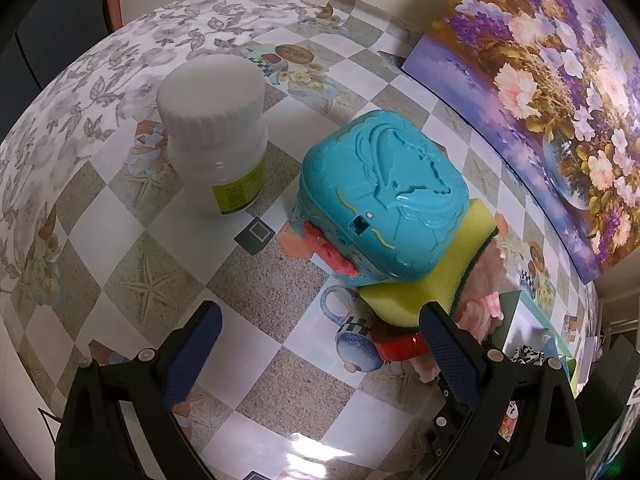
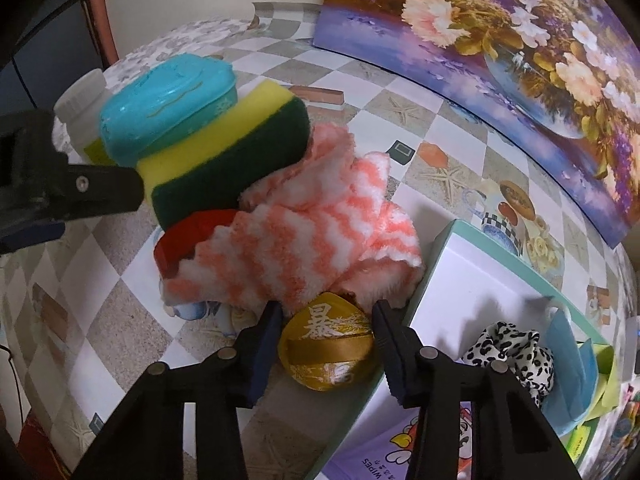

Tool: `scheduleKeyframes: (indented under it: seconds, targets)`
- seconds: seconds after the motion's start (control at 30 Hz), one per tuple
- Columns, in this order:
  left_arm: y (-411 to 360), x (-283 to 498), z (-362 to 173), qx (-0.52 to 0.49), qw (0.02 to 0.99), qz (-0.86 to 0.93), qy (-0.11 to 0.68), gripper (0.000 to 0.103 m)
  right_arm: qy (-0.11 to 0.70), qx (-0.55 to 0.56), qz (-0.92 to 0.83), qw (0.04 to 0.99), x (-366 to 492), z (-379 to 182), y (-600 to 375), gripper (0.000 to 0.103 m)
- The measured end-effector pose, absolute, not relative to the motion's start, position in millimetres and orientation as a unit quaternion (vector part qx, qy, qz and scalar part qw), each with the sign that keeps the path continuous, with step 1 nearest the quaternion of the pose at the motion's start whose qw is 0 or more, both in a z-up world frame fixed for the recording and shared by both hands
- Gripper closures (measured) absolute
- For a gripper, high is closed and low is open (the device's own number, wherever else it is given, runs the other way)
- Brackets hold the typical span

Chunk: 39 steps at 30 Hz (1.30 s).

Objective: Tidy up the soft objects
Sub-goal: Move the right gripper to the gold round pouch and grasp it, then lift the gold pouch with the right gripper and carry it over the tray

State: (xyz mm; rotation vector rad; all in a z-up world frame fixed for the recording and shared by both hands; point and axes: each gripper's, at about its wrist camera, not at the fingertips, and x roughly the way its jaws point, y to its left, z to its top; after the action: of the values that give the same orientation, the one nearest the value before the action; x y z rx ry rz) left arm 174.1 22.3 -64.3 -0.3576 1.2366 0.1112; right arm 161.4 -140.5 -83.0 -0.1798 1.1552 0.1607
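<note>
My right gripper [image 2: 326, 330] points down at a gold embroidered pouch [image 2: 328, 344], and both pads touch its sides. Just behind the pouch lies a crumpled pink-and-white fuzzy cloth [image 2: 304, 248], draped over a red object [image 2: 180, 236]. A yellow-and-green sponge [image 2: 228, 148] leans on that pile under a turquoise plastic box [image 2: 168, 100]. My left gripper [image 1: 320, 340] hangs open over bare tablecloth, with its right finger beside the sponge [image 1: 420, 284] and the turquoise box [image 1: 384, 200] ahead.
A white bottle [image 1: 216, 132] stands left of the turquoise box. A teal-rimmed open box [image 2: 500, 276] at the right holds a leopard-print scrunchie [image 2: 516, 352] and a blue item [image 2: 568, 364]. A purple wipes pack [image 2: 400, 452] lies in front. A flower painting [image 1: 560, 92] leans along the back.
</note>
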Motion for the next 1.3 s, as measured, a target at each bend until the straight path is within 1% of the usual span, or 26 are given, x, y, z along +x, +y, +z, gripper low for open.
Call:
scheduleKeyframes:
  seconds: [0.4,0.67,0.83,1.0,1.03,1.07,1.1,1.3]
  targets:
    - [18,175,-64,-0.179,0.791,0.034,0.584,0.004,0.547,0.002,0.098,0.831,158,-74,-156,0.056]
    - [10,173,-65,-0.190,0.785,0.005,0.590,0.004,0.547,0.017,0.078,0.834,149,-55,-164,0.056]
    - [-1,171,-58,-0.178,0.791,-0.017,0.586,0.005,0.540,0.012,0.057,0.840,140,-38,-171,0.056]
    - [-11,168,-52,-0.162,0.795,-0.031,0.584,0.006,0.546,0.048,0.016,0.836,131,-30,-198,0.056]
    - [-12,168,-52,-0.162,0.795,-0.033,0.584,0.010,0.547,0.049,0.004,0.836,128,-29,-204,0.056]
    - [-15,168,-50,-0.160,0.795,-0.037,0.584,0.018,0.547,0.048,-0.005,0.836,127,-28,-208,0.056]
    - [-17,168,-50,-0.158,0.795,-0.040,0.584,0.020,0.547,0.048,-0.012,0.836,124,-26,-212,0.056]
    - [-34,171,-43,-0.131,0.803,-0.071,0.577,0.024,0.528,0.062,-0.036,0.846,108,-8,-233,0.056]
